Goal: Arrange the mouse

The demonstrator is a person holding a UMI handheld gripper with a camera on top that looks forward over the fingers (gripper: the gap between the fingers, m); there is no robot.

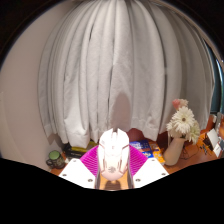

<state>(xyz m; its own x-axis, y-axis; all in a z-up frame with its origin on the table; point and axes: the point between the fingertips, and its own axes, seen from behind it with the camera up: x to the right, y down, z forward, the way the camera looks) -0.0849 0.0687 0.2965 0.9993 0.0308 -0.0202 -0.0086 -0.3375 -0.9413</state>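
Observation:
A white computer mouse (112, 156) sits between my two fingers, held up off the desk with its nose pointing away from me. Both magenta pads (92, 159) press against its sides, so my gripper (112, 166) is shut on it. The mouse hides the surface directly ahead of the fingers. Behind it hang long white curtains.
White curtains (110, 70) fill the background. To the right of the fingers stands a vase of white flowers (180, 125) with small cluttered items (206, 140) beyond it. To the left lie a dark round object (54, 157) and an orange patch of desk (78, 152).

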